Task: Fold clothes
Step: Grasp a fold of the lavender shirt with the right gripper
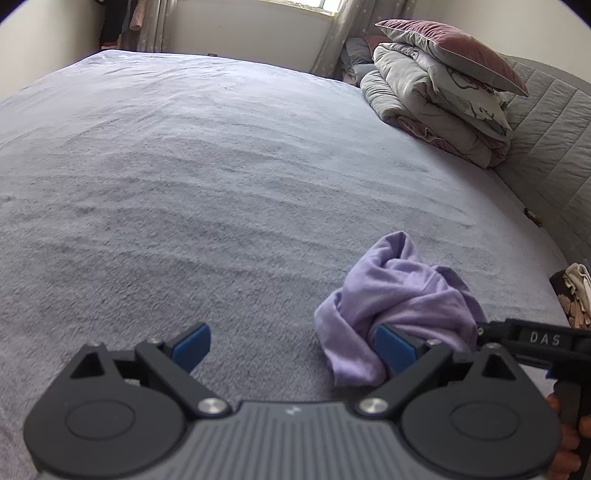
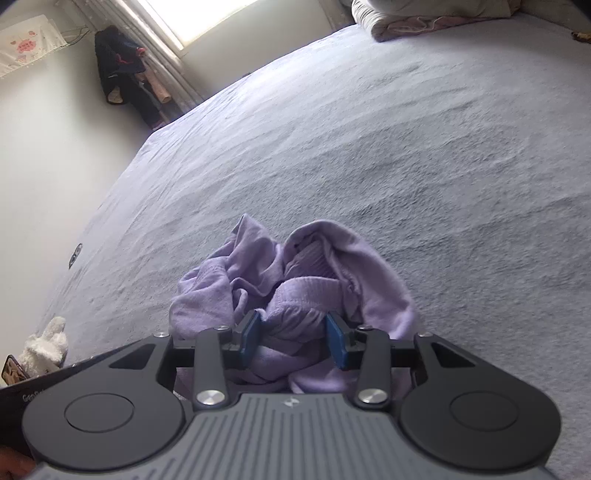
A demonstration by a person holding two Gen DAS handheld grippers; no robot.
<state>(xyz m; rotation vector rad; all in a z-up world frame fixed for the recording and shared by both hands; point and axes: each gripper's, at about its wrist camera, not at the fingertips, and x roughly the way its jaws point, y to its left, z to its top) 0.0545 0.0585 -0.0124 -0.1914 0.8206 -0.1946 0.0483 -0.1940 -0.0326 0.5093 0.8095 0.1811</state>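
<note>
You're closing your right gripper (image 2: 293, 336) around the crumpled purple garment (image 2: 295, 288) near the bed's (image 1: 184, 166) edge, waistband between its fingers, to lift it; your left gripper (image 1: 291, 343) is hanging wide open, empty.

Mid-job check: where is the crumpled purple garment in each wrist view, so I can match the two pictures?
Left wrist view: purple garment sits low and right of centre, behind the left gripper's right finger.
Right wrist view: garment is low centre, bunched between the right gripper's fingers.
Shared landmark: the folded duvet pile at the bed's far end, upper right in both.
</note>
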